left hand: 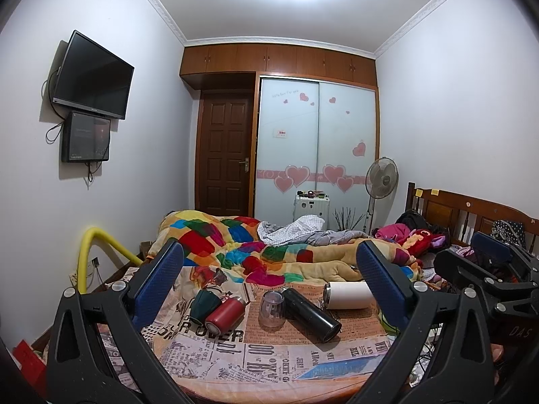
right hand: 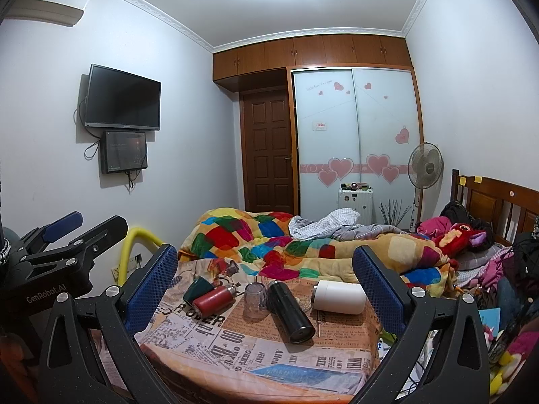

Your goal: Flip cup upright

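On a table covered with a newspaper-print cloth (left hand: 235, 353) lie several drinking vessels. A dark green cup (left hand: 202, 303) (right hand: 198, 289) lies on its side at the left, touching a red bottle (left hand: 224, 314) (right hand: 214, 299). A clear cup (left hand: 272, 308) (right hand: 255, 299) stands mouth-down in the middle. A black flask (left hand: 310, 313) (right hand: 291, 311) and a white flask (left hand: 348, 295) (right hand: 338, 296) lie on their sides. My left gripper (left hand: 269, 286) is open and empty, held back from the objects. My right gripper (right hand: 266, 282) is open and empty, also held back.
A bed with a colourful patchwork quilt (left hand: 242, 245) sits behind the table. A wooden headboard (left hand: 471, 212) is at the right, with clothes and a red plush toy (right hand: 461, 235). A yellow padded rail (left hand: 101, 245) stands left. A fan (left hand: 382, 178), wardrobe and door are at the back.
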